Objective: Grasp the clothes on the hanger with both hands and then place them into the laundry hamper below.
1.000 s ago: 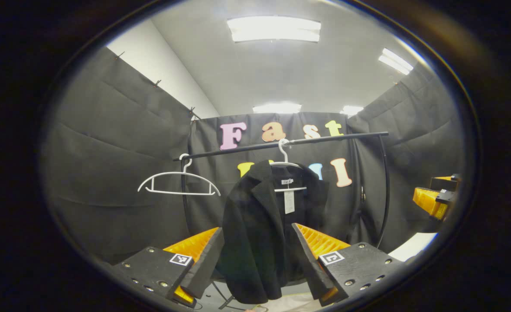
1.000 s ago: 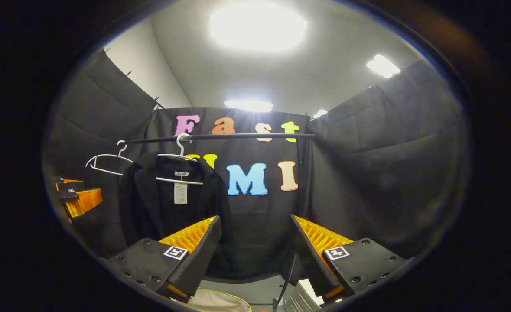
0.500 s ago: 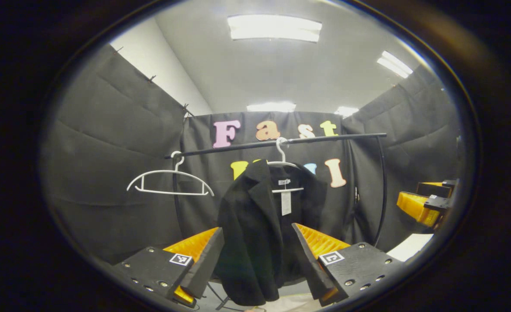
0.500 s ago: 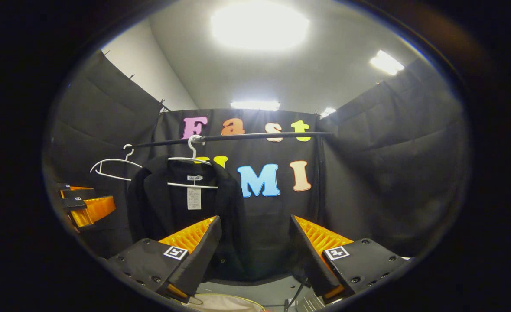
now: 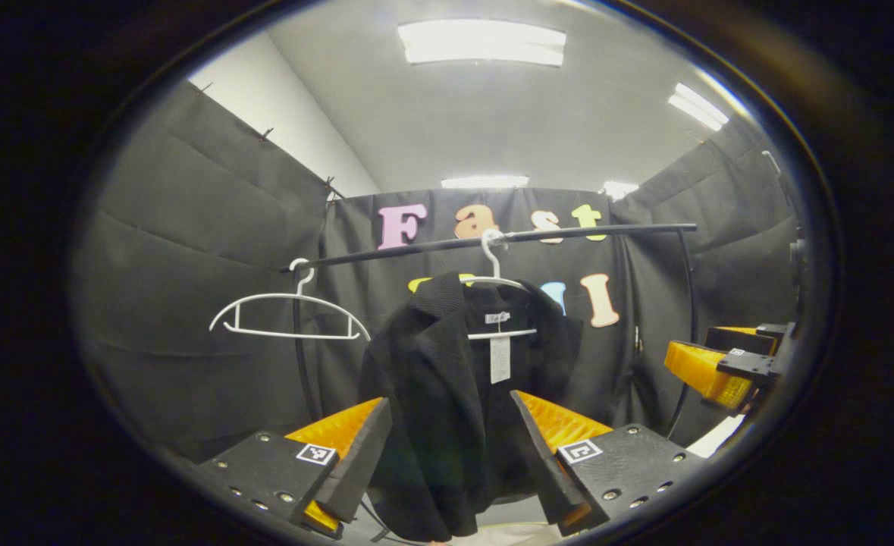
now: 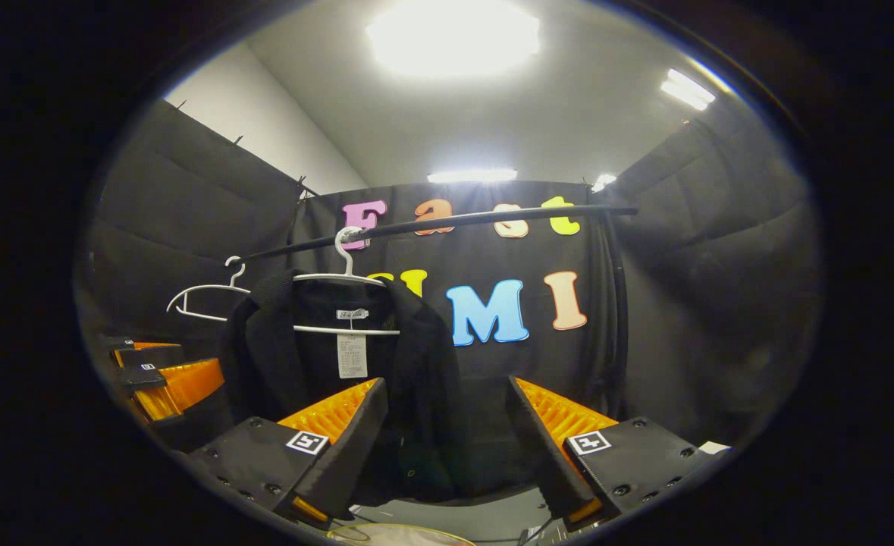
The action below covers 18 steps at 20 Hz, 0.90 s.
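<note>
Jacket point(image 5: 447, 394): hung on hanger point(image 5: 496, 284), on the rail point(image 5: 492, 239).
Left gripper point(image 5: 450, 447): jaws spread, empty.
Right gripper point(image 6: 447, 440): jaws spread, empty.
Risk: uneven pull could snag the collar and drag the hanger off.

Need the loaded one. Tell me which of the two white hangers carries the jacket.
The hanger nearer the rail's middle; the black jacket drapes over it. The other hanger hangs bare.

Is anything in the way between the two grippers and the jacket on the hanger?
Nothing visible. The left gripper and the right gripper are both open, with bare air up to the black jacket. The empty hanger hangs off to the side on the rail.
</note>
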### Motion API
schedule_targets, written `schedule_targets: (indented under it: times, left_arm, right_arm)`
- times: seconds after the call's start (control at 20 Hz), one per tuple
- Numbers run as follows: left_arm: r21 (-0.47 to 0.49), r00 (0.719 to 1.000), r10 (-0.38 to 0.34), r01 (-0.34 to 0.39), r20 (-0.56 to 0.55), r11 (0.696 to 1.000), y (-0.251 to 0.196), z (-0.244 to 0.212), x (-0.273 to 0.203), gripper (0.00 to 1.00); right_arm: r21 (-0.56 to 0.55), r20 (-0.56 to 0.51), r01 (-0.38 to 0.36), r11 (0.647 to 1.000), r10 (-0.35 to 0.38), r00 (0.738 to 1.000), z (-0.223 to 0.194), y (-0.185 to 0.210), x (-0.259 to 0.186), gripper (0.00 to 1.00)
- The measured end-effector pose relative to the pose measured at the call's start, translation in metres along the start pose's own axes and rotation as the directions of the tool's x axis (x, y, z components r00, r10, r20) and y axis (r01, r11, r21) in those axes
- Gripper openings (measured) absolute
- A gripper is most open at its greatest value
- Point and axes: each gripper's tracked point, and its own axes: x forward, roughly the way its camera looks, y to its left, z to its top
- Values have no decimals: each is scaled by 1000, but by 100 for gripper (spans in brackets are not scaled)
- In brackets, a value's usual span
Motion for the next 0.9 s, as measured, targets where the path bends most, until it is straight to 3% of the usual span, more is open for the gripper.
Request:
schedule_targets:
  times: [0.45, 0.9]
  left_arm:
    - [52, 992, 121, -120, -20, 991, -14, -12, 67, 91]
    - [99, 974, 227, -223, -23, 970, -13, -21, 112, 90]
  right_arm:
    - [52, -1, -127, 991, 127, 992, -12, 0, 84, 99]
    - [75, -7, -259, 963, 260, 966, -29, 23, 147, 98]
